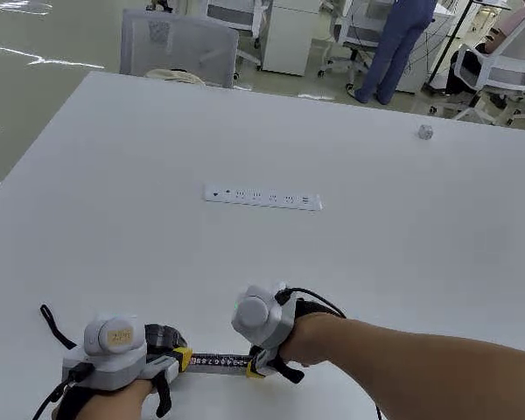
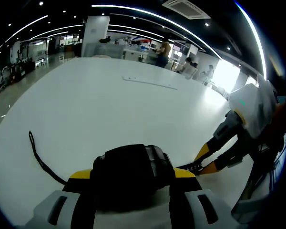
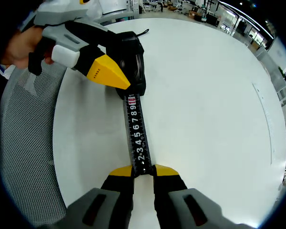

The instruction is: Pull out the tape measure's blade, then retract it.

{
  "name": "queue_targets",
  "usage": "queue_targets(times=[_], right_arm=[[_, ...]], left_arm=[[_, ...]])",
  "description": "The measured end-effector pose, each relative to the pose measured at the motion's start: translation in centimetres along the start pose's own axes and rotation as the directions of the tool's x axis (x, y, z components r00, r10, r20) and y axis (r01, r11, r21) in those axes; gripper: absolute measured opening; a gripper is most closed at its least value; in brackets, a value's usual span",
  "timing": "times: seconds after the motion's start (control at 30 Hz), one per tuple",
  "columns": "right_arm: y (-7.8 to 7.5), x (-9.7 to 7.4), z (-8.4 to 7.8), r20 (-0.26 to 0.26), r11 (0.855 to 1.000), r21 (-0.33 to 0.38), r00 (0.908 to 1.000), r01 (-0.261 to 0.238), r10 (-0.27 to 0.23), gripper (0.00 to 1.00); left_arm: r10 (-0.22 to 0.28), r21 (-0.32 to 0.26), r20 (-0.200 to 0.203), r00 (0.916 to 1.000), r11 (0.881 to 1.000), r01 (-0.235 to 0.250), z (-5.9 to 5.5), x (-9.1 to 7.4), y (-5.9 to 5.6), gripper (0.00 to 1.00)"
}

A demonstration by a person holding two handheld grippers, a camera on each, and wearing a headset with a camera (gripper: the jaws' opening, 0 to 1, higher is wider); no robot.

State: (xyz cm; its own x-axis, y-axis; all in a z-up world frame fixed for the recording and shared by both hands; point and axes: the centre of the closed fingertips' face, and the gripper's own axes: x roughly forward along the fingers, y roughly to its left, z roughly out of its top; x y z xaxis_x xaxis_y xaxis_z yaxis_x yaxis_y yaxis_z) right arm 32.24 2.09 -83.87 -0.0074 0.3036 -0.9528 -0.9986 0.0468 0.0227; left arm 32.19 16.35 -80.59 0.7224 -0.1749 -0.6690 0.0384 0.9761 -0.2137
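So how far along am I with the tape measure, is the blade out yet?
Partly. Done: the left gripper is shut on the tape measure case and the right gripper pinches the blade near its tip. In hand: a short numbered stretch of blade spans the gap between them on the table. Left: any further pulling, then the whole retraction.

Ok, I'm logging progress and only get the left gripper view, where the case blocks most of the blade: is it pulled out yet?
Observer: Yes. In the right gripper view the blade is out of the tape measure case, with printed digits up to 9 showing.
Operator: What holds its end?
Observer: The right gripper, shut on the blade's tip.
Operator: Anything else ahead on the table?
Observer: The head view shows a small pale object near the far right edge of the table.
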Motion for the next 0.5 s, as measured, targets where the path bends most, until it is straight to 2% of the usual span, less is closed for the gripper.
queue_targets(times=[0.5], right_arm=[[0.14,0.3,0.82,0.016,1.0,0.007,0.9999,0.003,-0.003,0.15]], left_arm=[[-0.001,-0.002,0.011,0.9999,1.0,0.001,0.01,0.0,0.03,0.59]])
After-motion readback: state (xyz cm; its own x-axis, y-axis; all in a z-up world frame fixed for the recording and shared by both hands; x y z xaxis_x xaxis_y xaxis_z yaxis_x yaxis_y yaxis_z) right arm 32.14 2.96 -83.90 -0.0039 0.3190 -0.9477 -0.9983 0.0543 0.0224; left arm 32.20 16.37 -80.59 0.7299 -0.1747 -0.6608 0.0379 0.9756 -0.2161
